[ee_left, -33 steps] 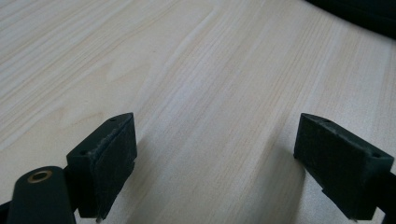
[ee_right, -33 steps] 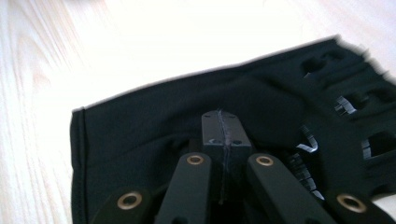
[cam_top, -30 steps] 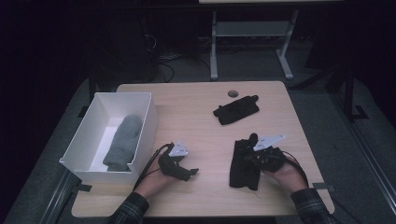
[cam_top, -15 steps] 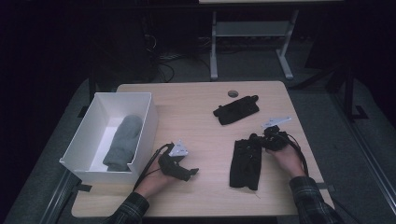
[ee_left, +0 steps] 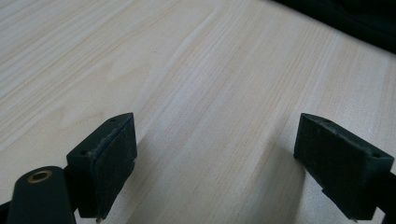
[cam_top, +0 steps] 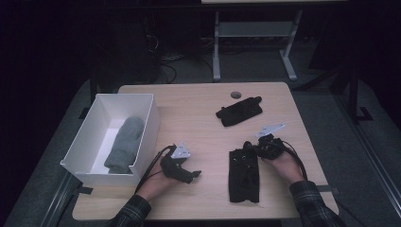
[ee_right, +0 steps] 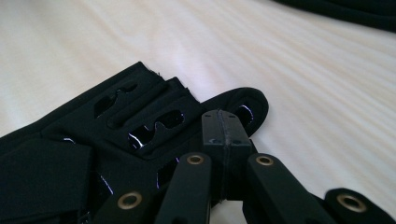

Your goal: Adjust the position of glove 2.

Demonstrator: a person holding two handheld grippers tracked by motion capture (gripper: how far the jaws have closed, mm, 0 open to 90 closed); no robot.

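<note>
The right gripper (ee_right: 223,122) hides part of the black glove (ee_right: 116,140) beneath it.

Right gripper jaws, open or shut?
Shut. The right gripper has both pads pressed flat together, above the black glove; nothing visibly between them.

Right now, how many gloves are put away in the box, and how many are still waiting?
One grey glove already lies in the white box, so that part looks done. The right tongs are shut at the top edge of a black glove flat on the table; whether they pinch its cloth is unclear. The left tongs are open over bare wood. A second black glove farther back is untouched. Two seem left.
</note>
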